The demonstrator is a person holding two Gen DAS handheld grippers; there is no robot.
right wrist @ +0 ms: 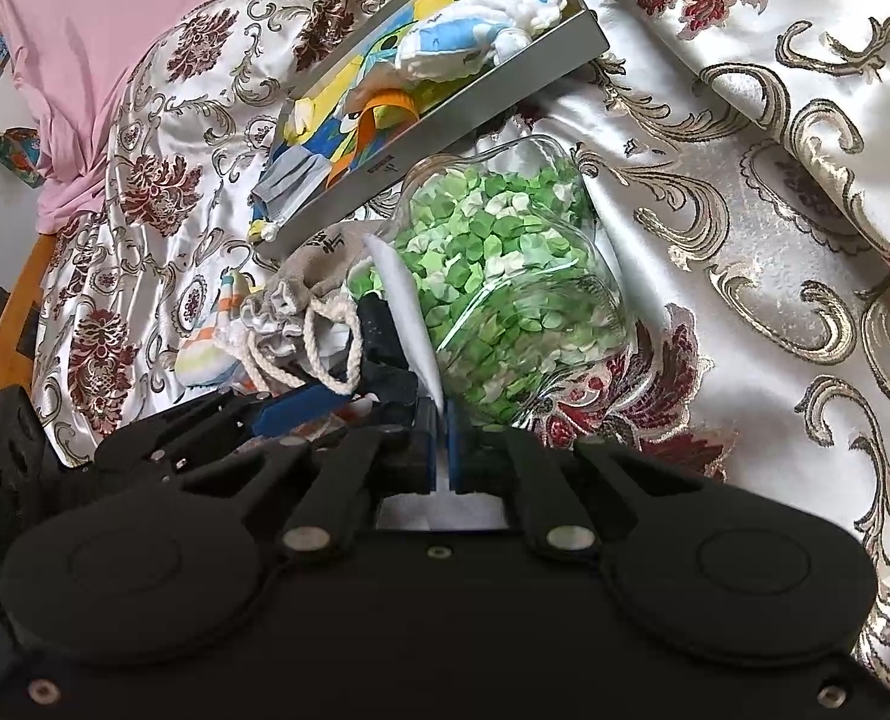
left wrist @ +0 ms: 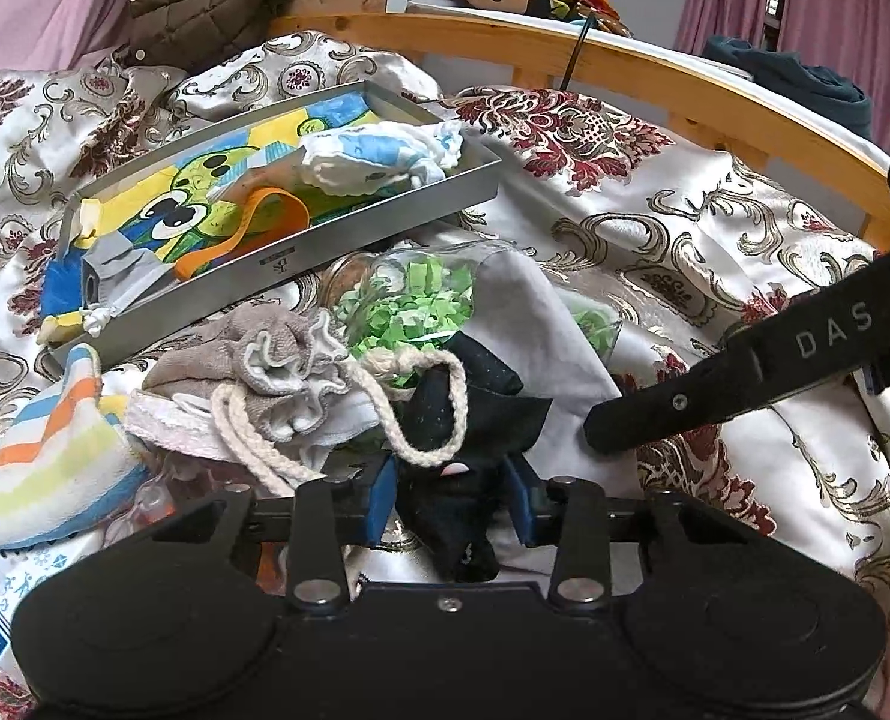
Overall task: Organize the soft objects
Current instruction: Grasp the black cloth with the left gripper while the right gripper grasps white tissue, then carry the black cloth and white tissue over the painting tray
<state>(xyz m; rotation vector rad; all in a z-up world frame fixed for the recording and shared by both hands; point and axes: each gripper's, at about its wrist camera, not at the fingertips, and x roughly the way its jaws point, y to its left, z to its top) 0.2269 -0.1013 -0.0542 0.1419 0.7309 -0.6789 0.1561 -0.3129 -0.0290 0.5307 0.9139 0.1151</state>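
Striped towel [left wrist: 42, 456] lying leftmost on the bedspread [left wrist: 715, 252]; drawstring pouch [left wrist: 276, 372] sitting beside it; left gripper [left wrist: 452, 501] pinching black cloth [left wrist: 463, 414]; right gripper [right wrist: 443, 450] clamping white cloth [right wrist: 405, 300] beside star-filled jar [right wrist: 505, 288].

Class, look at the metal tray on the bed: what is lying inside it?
Inside the metal tray lie a colourful cartoon cloth, a white-and-blue cloth bundle, an orange strap and a grey drawstring pouch at its near end. These cover the tray's bottom.
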